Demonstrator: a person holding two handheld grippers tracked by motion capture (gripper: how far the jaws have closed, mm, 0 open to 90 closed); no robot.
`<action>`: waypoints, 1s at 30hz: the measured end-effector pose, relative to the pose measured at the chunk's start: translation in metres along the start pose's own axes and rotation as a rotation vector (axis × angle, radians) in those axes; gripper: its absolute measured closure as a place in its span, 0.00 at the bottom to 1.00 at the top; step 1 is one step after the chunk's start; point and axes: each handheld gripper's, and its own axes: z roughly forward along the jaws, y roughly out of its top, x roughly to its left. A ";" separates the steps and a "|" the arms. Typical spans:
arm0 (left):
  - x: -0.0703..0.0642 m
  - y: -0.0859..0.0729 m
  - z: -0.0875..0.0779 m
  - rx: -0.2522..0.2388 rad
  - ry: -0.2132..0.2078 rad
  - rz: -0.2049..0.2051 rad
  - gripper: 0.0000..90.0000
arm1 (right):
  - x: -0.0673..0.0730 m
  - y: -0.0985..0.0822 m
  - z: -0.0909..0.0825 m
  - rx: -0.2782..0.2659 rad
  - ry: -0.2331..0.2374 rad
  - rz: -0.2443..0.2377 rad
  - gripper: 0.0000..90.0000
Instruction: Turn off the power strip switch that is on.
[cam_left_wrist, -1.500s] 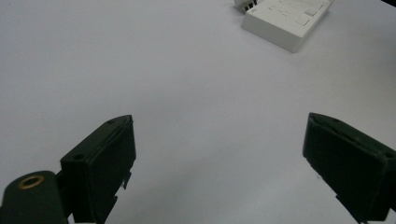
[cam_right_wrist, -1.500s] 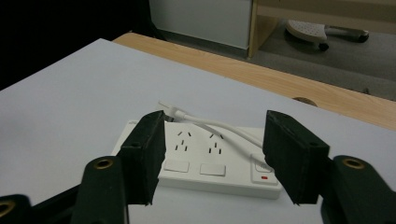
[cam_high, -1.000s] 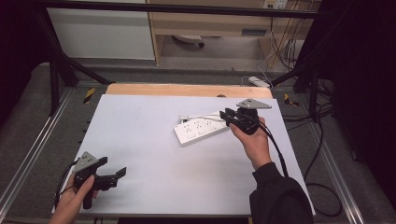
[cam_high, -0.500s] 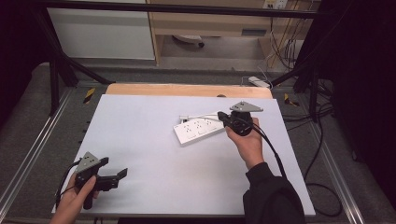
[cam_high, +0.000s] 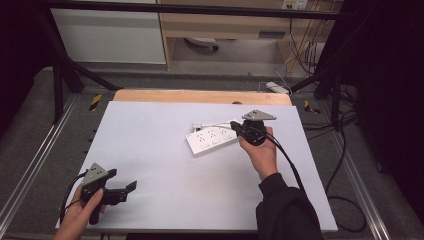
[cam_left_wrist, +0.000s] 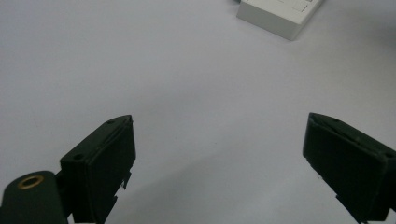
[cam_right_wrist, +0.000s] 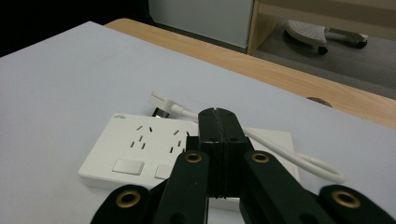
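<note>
The white power strip (cam_high: 212, 140) lies flat on the desk (cam_high: 150, 150), directly under and ahead of the right claw (cam_high: 234, 125), its long axis running left-low to right-high in the high view. The right claw's jaws are pressed together, empty. The left claw (cam_high: 131, 186) gapes wide, well apart from the strip.
</note>
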 end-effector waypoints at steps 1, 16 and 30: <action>0.000 0.000 0.000 0.000 0.000 0.000 0.10 | 0.000 -0.001 0.001 0.004 0.004 0.003 1.00; -0.001 0.000 0.000 0.005 -0.005 0.003 0.10 | 0.001 -0.008 0.015 0.033 -0.003 0.006 1.00; -0.001 0.000 0.000 0.005 -0.007 0.004 0.10 | -0.002 -0.014 0.029 0.045 -0.004 0.052 1.00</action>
